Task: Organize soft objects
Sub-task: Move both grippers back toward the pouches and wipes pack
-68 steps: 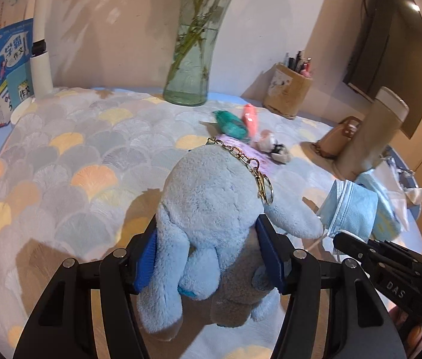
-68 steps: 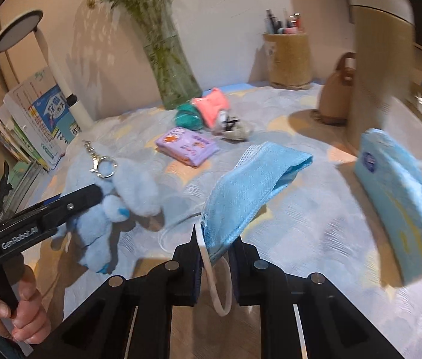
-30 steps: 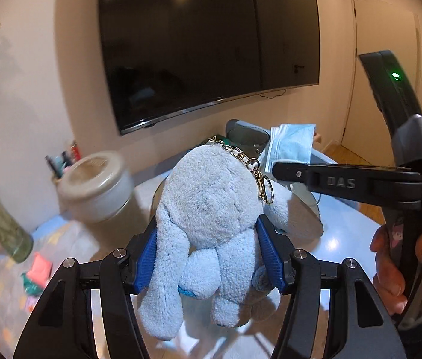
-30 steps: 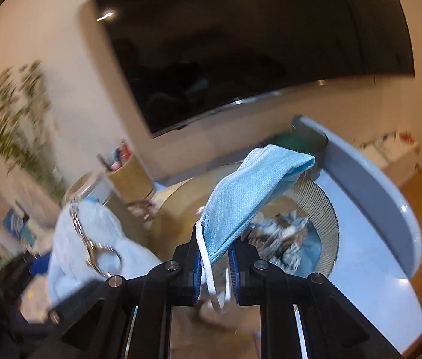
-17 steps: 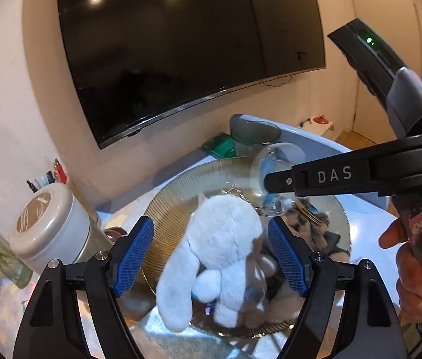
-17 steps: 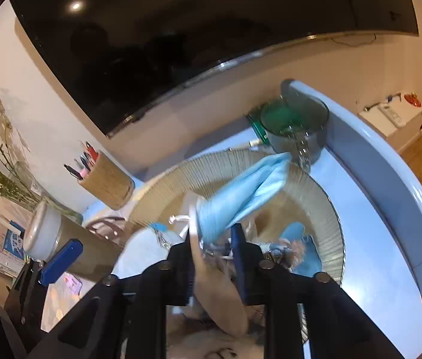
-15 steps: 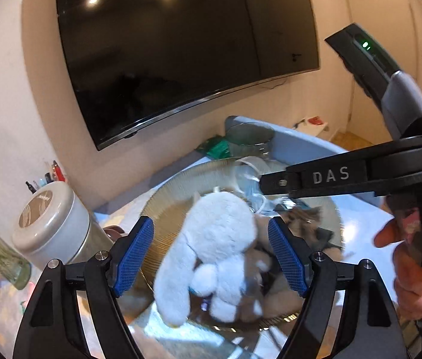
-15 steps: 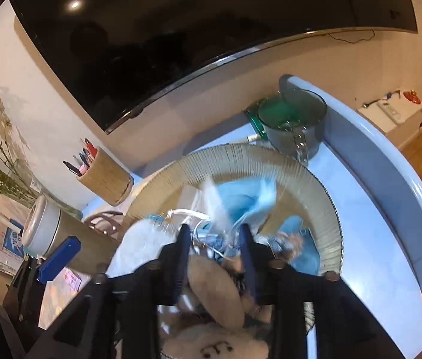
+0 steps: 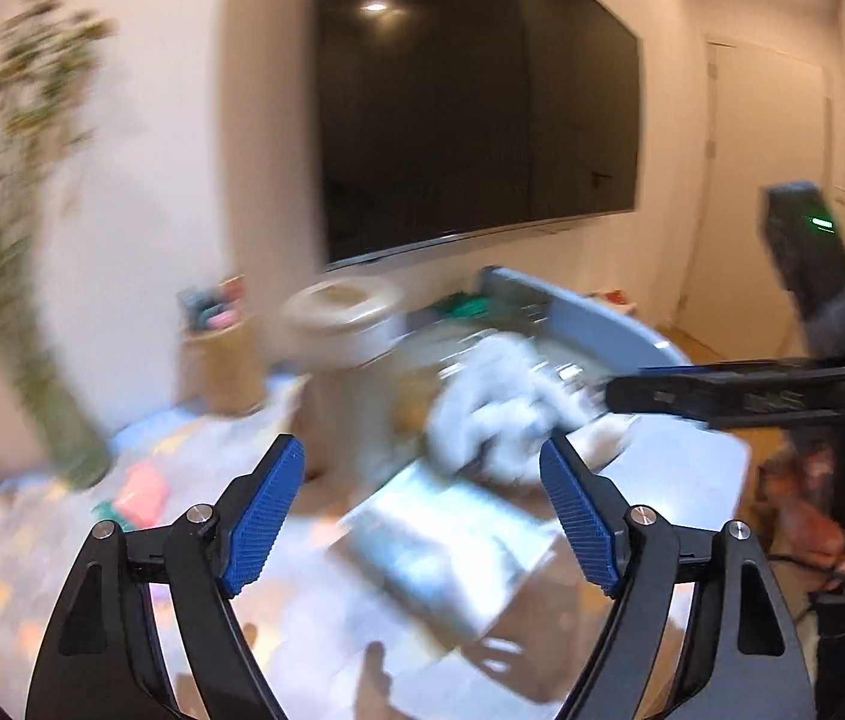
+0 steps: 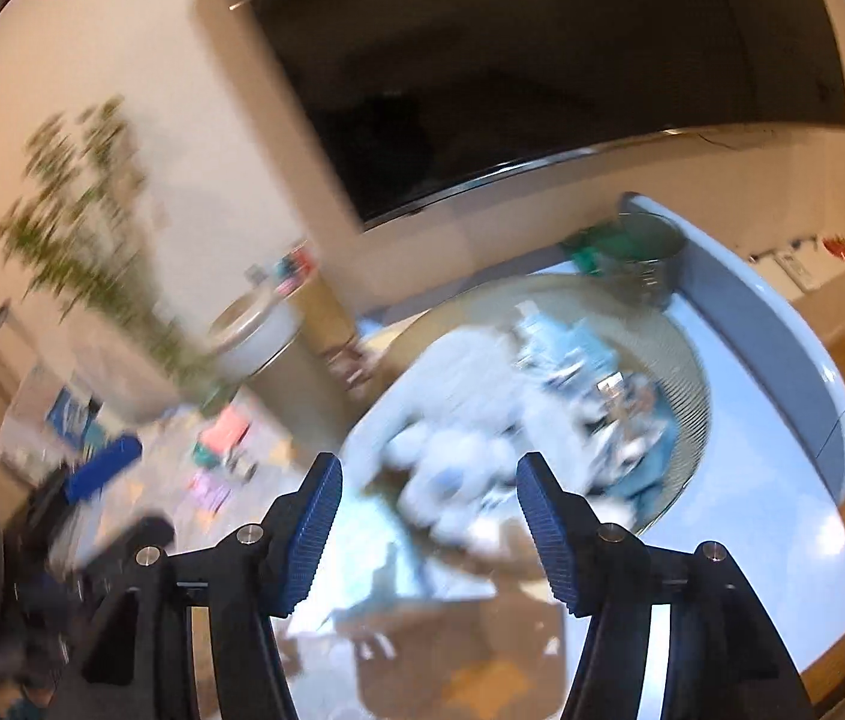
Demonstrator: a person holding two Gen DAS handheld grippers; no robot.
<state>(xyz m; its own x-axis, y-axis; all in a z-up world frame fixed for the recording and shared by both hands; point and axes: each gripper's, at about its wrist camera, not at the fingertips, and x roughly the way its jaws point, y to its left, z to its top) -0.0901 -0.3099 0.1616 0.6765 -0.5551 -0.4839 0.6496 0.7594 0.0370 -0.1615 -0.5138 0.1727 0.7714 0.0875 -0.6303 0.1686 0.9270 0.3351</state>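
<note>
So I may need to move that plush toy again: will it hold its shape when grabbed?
Probably not: the plush toy lies slumped in the basket, so it looks floppy. Likely light and squashy, unlikely to roll.

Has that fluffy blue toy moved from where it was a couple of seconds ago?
Yes. It was clamped in the left gripper over the patterned cloth; it now lies in the round basket beneath the TV, with the gripper's jaws just opened and empty.

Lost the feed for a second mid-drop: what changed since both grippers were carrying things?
Both let go. The left gripper released the plush toy, the right gripper the face mask; jaws have just been opening, nothing between them. The toy lies in the round basket; the mask is lost in blur. Vase, pen holder unchanged.
</note>
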